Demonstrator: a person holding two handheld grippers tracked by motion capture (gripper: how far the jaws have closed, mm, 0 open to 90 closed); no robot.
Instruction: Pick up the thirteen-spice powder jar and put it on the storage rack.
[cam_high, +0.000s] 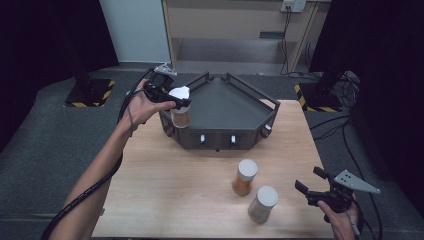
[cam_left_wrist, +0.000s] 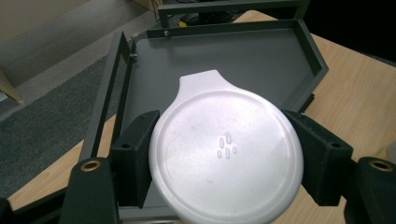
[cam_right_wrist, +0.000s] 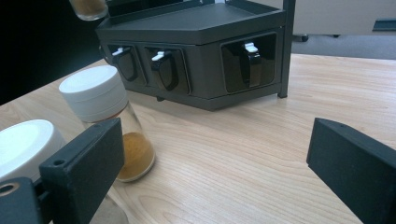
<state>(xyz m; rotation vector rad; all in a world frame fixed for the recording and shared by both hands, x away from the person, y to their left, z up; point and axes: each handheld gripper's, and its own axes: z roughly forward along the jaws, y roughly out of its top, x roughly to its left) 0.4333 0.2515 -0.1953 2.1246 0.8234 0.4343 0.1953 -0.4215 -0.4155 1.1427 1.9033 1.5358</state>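
My left gripper (cam_high: 180, 102) is shut on a spice jar (cam_high: 180, 118) with a white lid and orange-brown powder. It holds the jar in the air at the left rail of a dark grey angular rack (cam_high: 227, 102). In the left gripper view the black pads (cam_left_wrist: 135, 154) press on both sides of the lid (cam_left_wrist: 226, 154), with the rack's flat top (cam_left_wrist: 224, 56) beyond it. My right gripper (cam_high: 308, 179) stands open near the table's front right corner, its jaws (cam_right_wrist: 215, 140) wide apart with nothing between them.
Two more white-lidded jars stand on the wooden table: one with orange powder (cam_high: 245, 177), one with paler contents (cam_high: 263, 204); they are left of my right gripper (cam_right_wrist: 105, 121). The rack's front (cam_right_wrist: 163, 70) has small drawers with white handles. Bare table (cam_right_wrist: 261, 140) lies ahead.
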